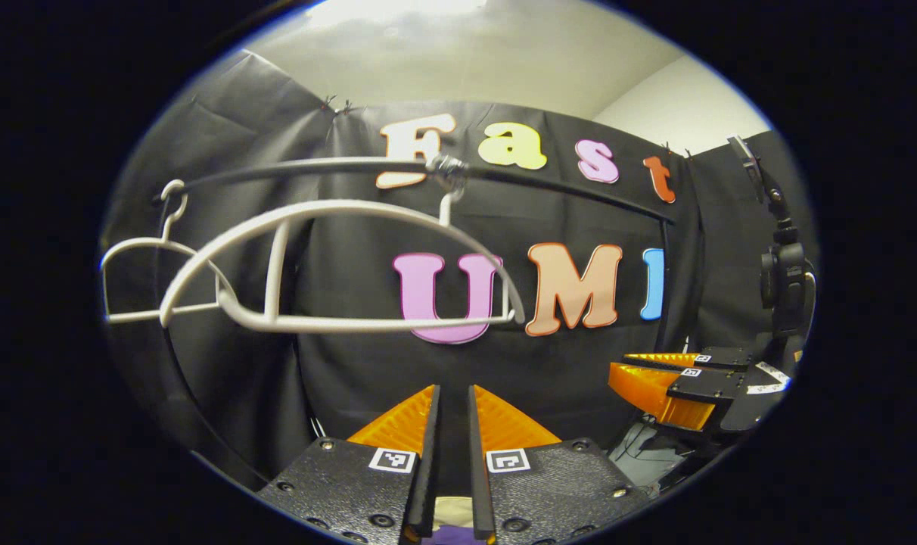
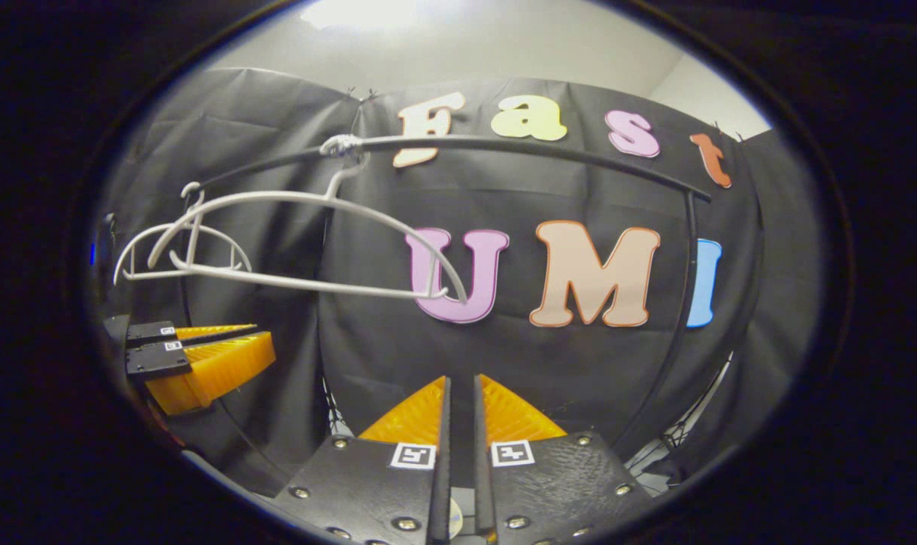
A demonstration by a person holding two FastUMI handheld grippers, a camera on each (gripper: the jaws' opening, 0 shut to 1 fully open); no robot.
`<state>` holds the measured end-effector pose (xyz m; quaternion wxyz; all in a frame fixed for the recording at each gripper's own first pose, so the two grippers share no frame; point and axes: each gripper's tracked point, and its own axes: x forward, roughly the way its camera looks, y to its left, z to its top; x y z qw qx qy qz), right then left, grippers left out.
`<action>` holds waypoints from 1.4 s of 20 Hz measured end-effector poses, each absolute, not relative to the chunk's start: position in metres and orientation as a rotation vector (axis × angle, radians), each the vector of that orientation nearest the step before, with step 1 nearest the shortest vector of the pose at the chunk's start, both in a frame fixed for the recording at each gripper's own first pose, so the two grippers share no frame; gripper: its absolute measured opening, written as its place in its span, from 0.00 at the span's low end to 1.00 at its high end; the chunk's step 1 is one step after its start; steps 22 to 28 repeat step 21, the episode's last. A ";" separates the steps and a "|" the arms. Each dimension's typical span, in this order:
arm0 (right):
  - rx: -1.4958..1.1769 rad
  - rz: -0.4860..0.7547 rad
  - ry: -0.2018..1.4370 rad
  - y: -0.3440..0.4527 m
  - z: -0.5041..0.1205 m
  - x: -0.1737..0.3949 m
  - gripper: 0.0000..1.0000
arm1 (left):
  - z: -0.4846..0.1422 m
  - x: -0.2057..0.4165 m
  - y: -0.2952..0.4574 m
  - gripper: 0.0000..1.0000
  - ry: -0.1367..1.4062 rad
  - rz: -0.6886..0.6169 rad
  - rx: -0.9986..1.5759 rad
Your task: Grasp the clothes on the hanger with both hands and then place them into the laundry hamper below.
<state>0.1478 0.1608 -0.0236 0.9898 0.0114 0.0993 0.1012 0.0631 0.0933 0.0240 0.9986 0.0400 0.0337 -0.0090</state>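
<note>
Ribbed, wedge-shaped fingers of the left gripper [image 1: 454,390] sit lowest in the left gripper view, drawn almost together with only a thin dark slit between them and nothing visibly clamped there. A scrap of pale and purple at their root may be fabric, but I cannot tell. The right gripper [image 2: 462,380] is set the same way in the right gripper view, its fingers nearly closed on nothing. Each gripper also appears off to the side in the other's view, and the two are level and well apart. Above them and to the left, a smooth white plastic hanger [image 1: 337,324] with a curved shoulder bow and a straight lower bar hangs by its hook from a thin dark rail [image 1: 315,165]. Its long axis runs roughly along the rail. A second white hanger [image 1: 137,244] hangs farther left. Both are bare, so the clothes look to be already off them. The left gripper seems the nearer to the hangers. What remains, I judge, lies downward, toward the hamper beneath the rail, rather than up at the hangers.
</note>
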 end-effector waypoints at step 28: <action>0.040 0.177 0.041 0.079 0.061 0.098 0.90 | 0.096 0.027 0.008 0.92 -0.054 -0.037 0.080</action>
